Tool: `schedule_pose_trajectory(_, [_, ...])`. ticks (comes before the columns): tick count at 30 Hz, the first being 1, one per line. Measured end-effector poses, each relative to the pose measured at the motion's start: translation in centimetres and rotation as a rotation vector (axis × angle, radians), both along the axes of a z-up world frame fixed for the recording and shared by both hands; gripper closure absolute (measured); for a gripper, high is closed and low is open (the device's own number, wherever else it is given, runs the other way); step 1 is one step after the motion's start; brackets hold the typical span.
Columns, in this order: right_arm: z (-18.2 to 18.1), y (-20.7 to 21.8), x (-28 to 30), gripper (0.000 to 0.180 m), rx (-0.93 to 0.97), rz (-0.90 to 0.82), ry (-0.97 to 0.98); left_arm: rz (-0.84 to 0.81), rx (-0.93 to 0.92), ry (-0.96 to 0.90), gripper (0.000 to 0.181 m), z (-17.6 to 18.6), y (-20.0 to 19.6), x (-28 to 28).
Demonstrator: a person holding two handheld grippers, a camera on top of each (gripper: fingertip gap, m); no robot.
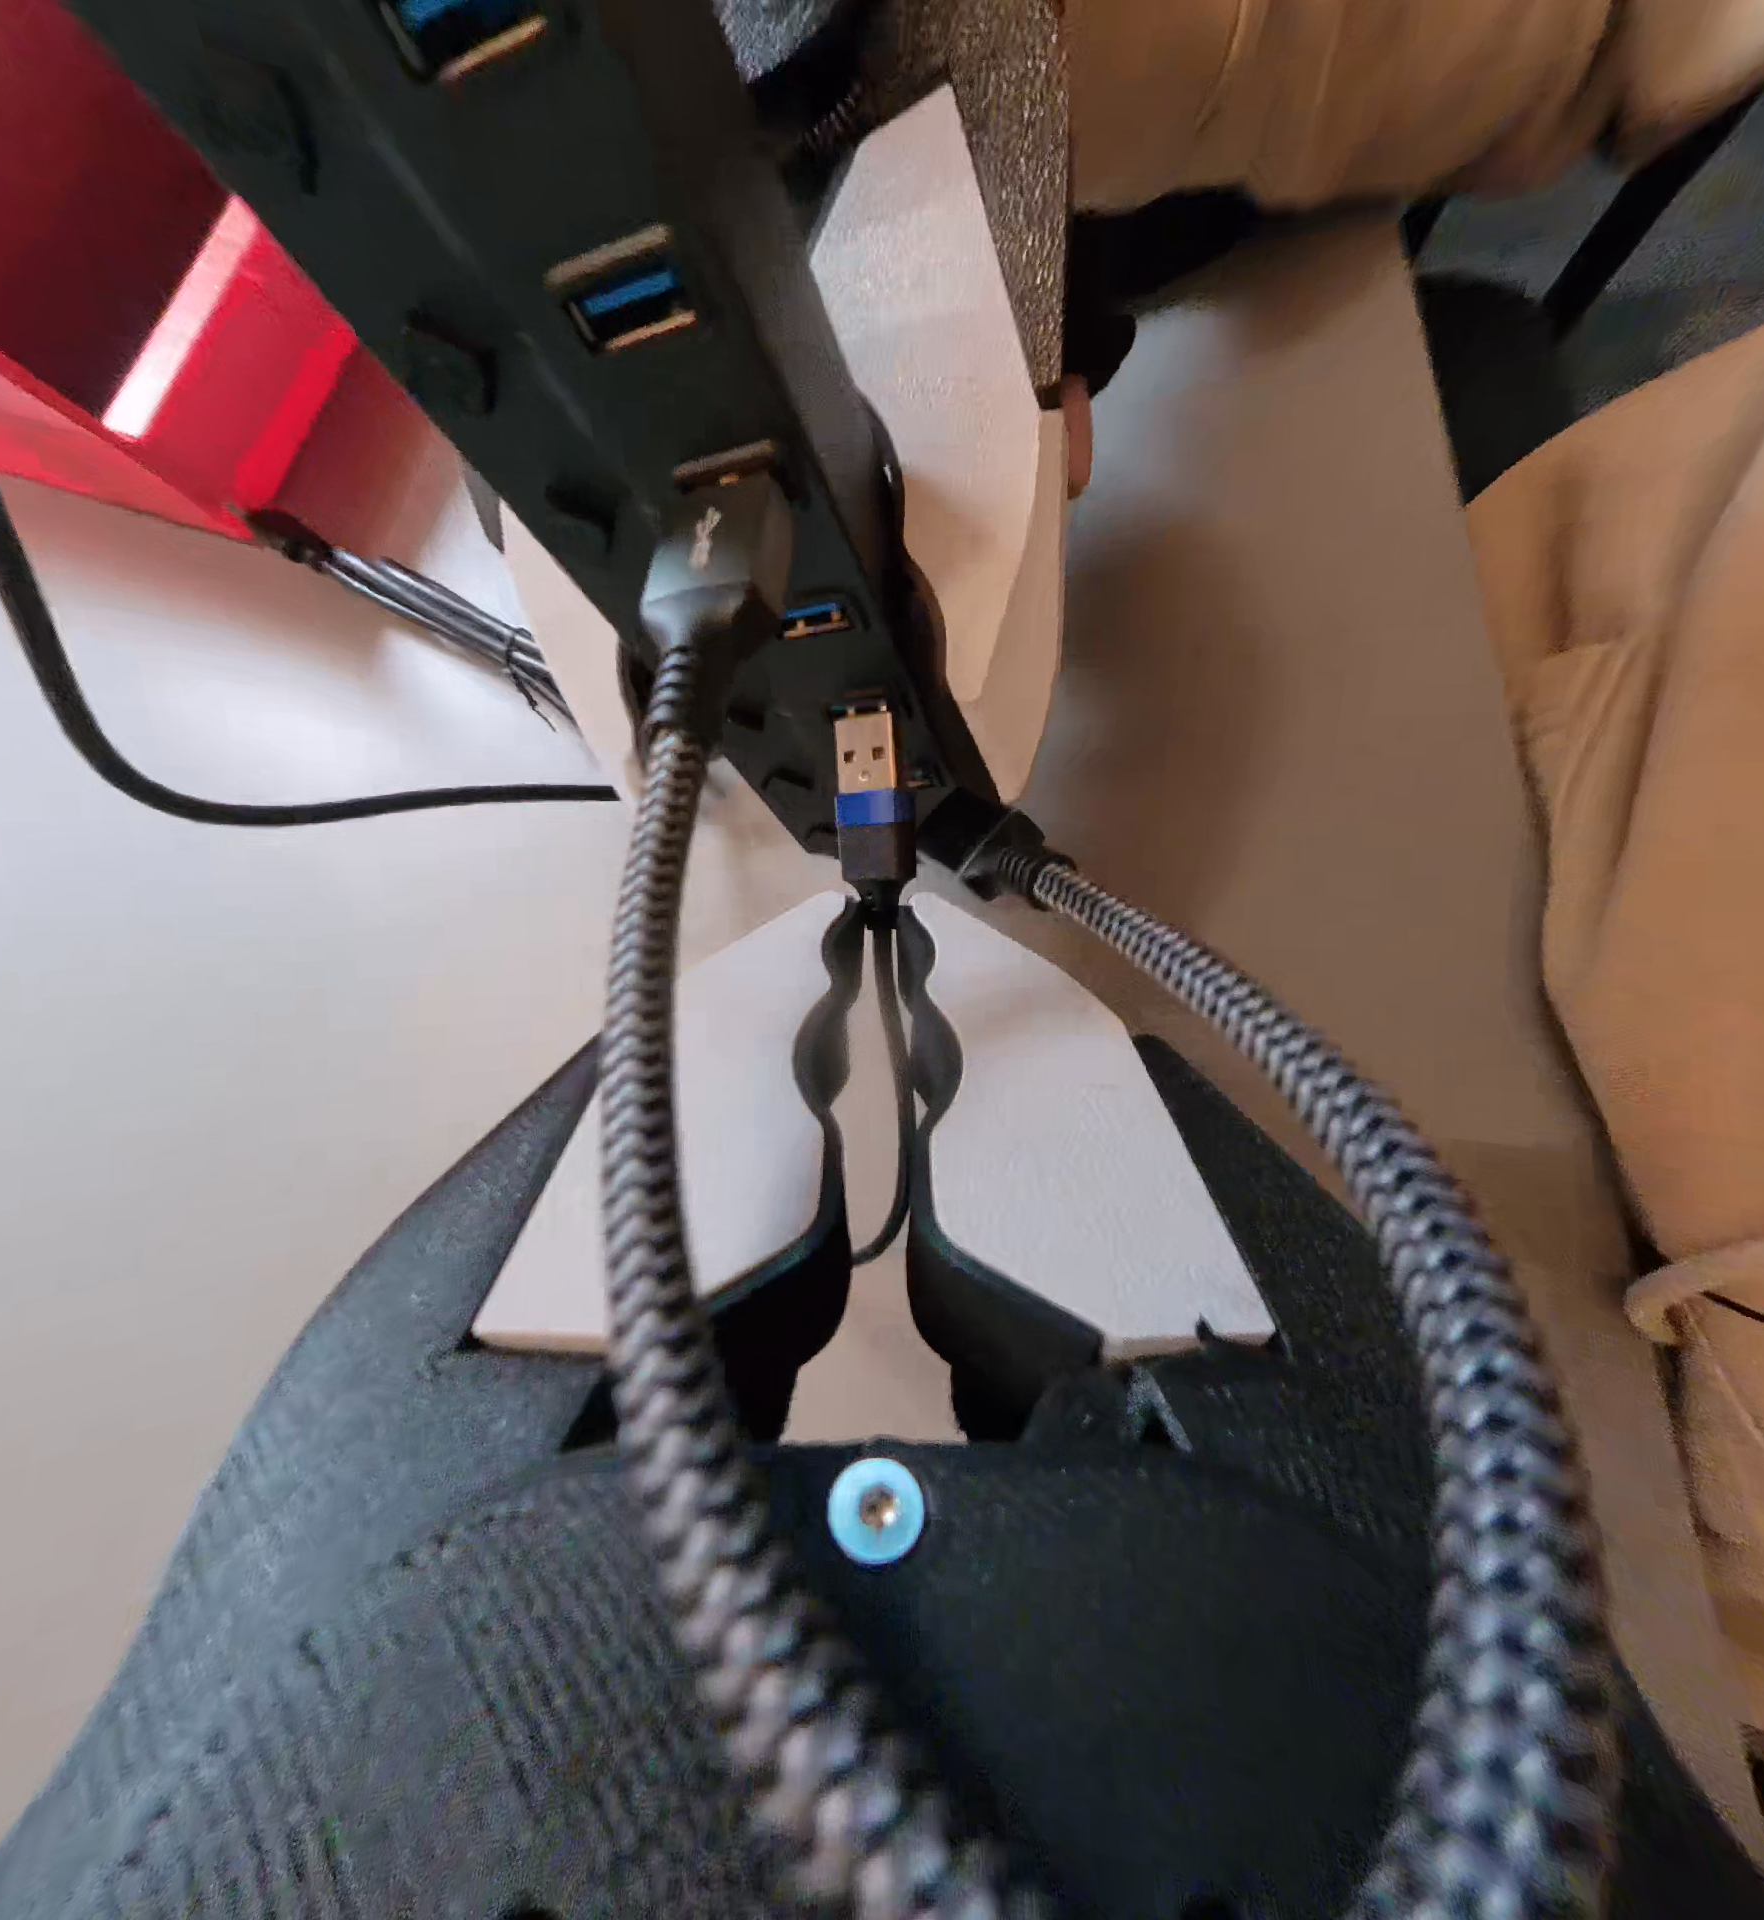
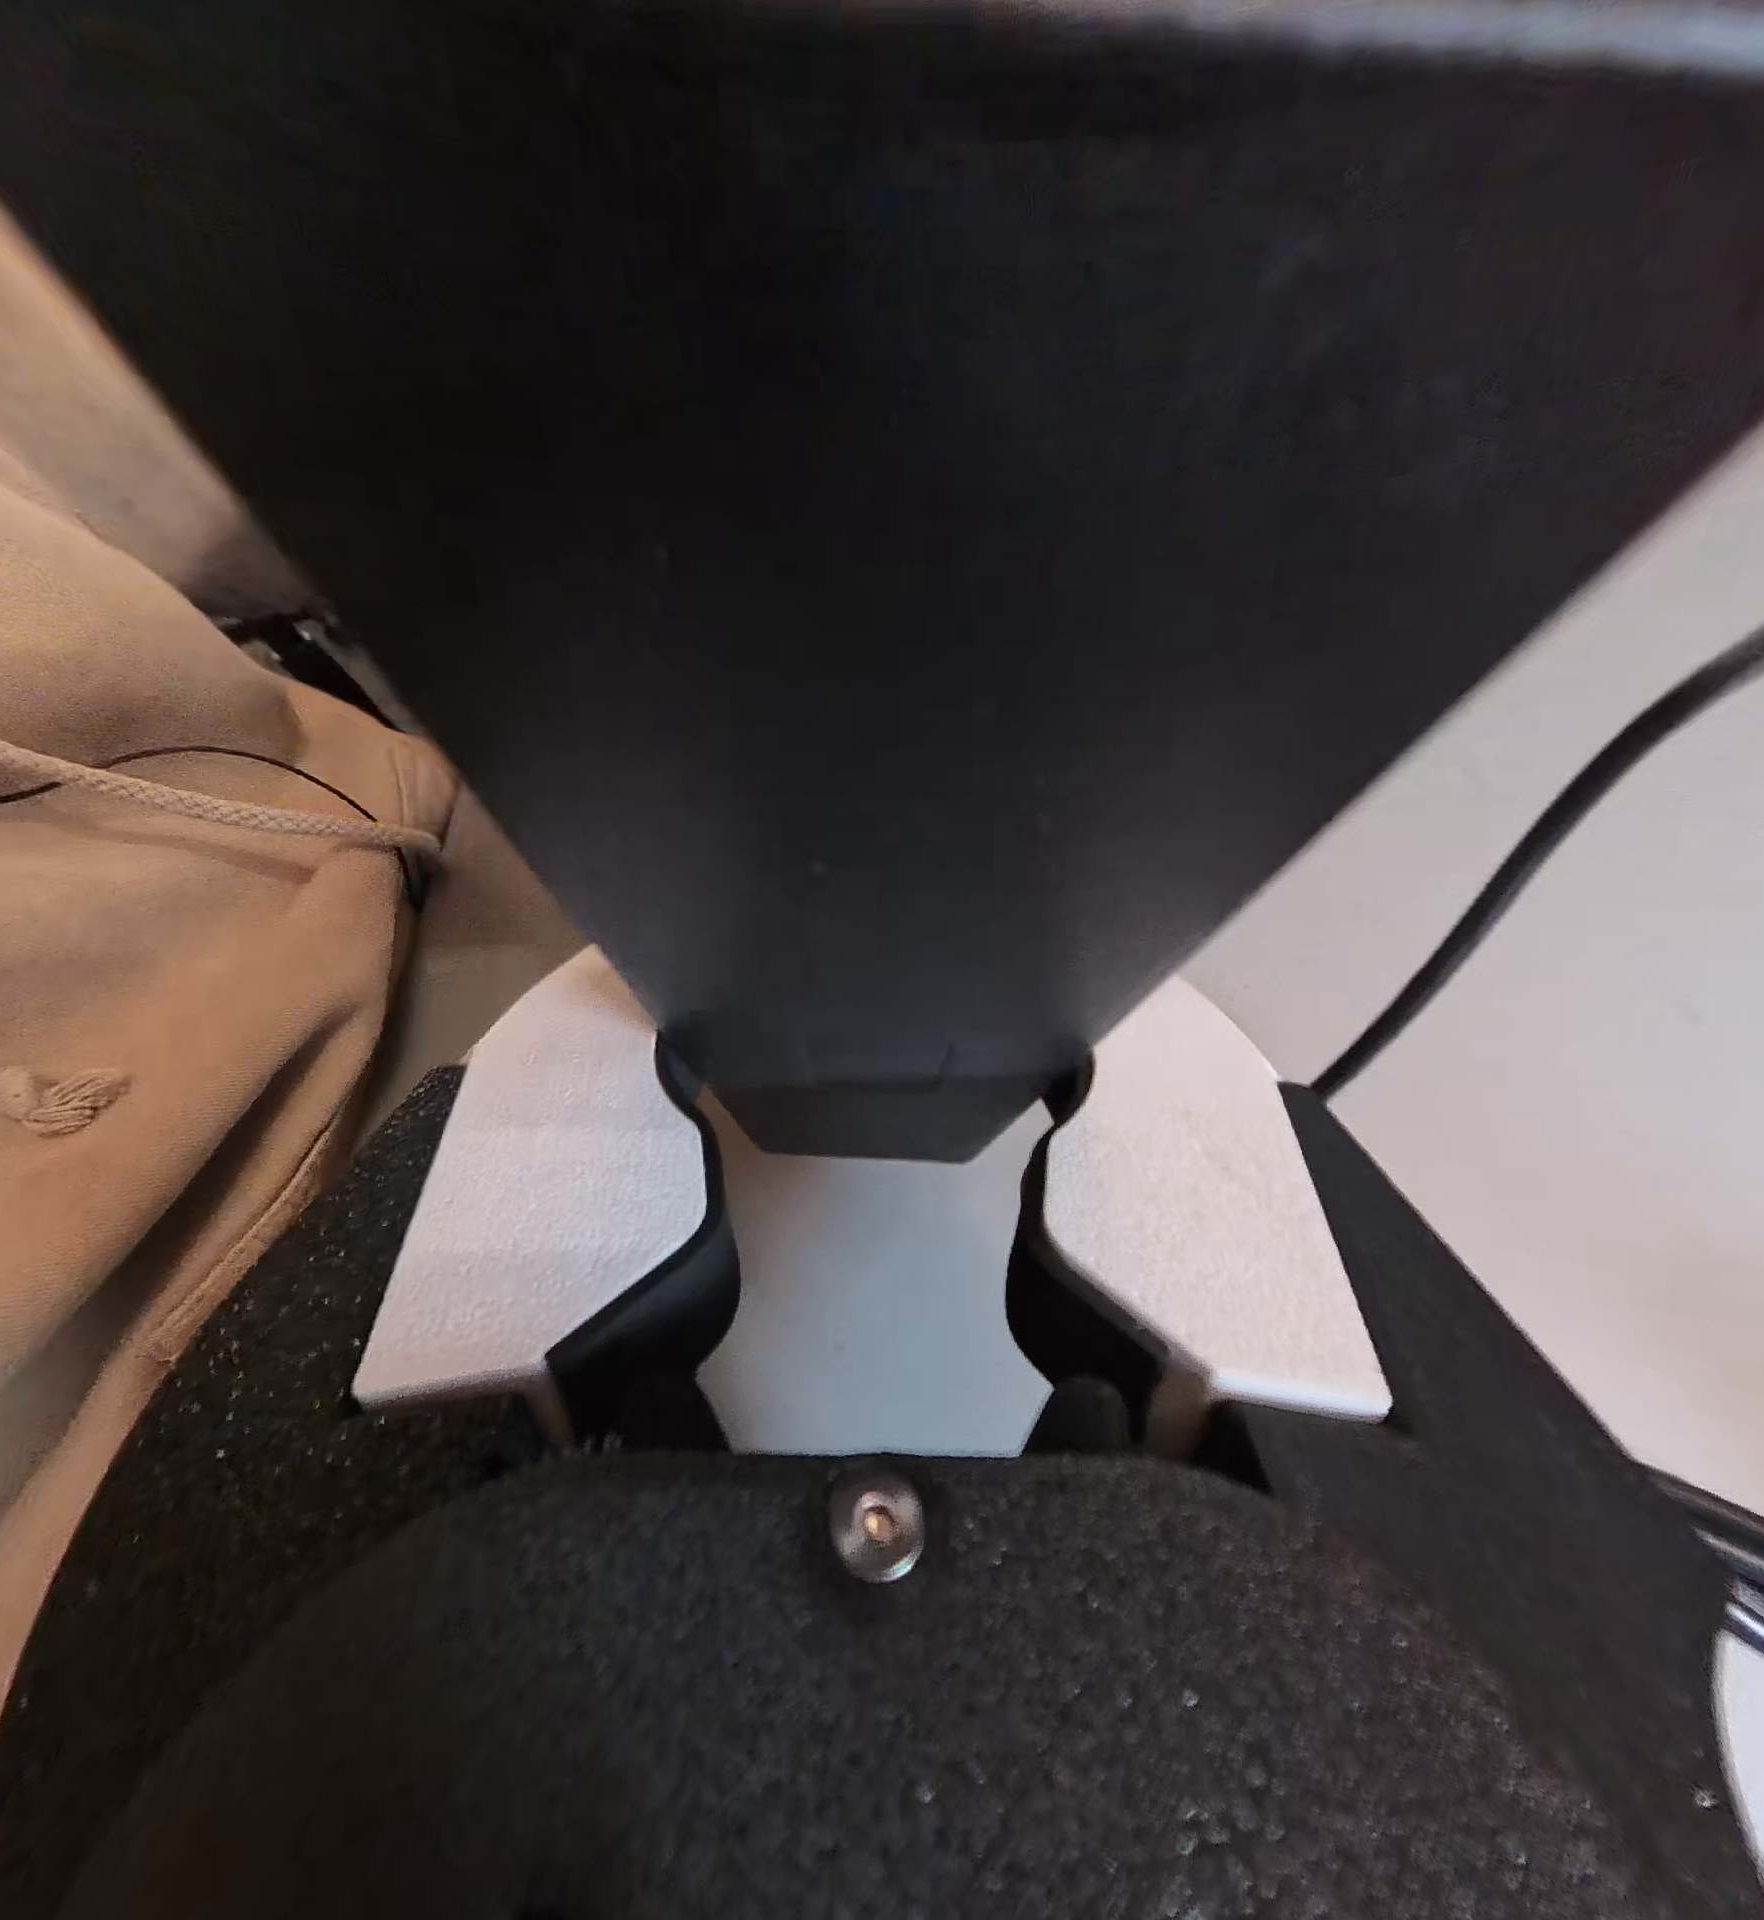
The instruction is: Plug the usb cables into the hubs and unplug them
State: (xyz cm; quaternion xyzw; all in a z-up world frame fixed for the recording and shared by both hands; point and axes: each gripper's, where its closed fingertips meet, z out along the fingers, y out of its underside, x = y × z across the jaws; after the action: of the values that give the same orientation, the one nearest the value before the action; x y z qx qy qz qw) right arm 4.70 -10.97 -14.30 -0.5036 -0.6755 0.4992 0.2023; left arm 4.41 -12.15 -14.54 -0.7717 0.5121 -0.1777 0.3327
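Observation:
In the left wrist view a long black USB hub with blue ports runs from top left to centre, lifted off the table. My left gripper is shut on a thin black cable just behind its blue-banded USB plug. The plug's metal tip is at the mouth of a port near the hub's lower end, and most of the metal still shows. Two braided cables are plugged in beside it, one on the left and one on the right. My right gripper is shut on the end of the hub, which fills its view.
A red box stands at the left on the white table, with a thin black cable and a tied cable bundle nearby. A person's beige clothing is close on the right; it also shows in the right wrist view.

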Motion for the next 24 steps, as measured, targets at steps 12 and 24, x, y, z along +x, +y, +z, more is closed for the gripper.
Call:
schedule_pose_trajectory(12, [1.4, 3.0, 1.9, 0.116, -0.004, 0.009, 0.115, 0.143, -0.133, 0.076, 0.160, -7.7, 1.9, -4.7])
schedule_pose_trajectory(24, [3.1, 3.7, 2.8, 0.116, -0.083, 0.037, 0.246, 0.145, -0.141, 0.038, 0.174, -8.0, 1.8, -4.0])
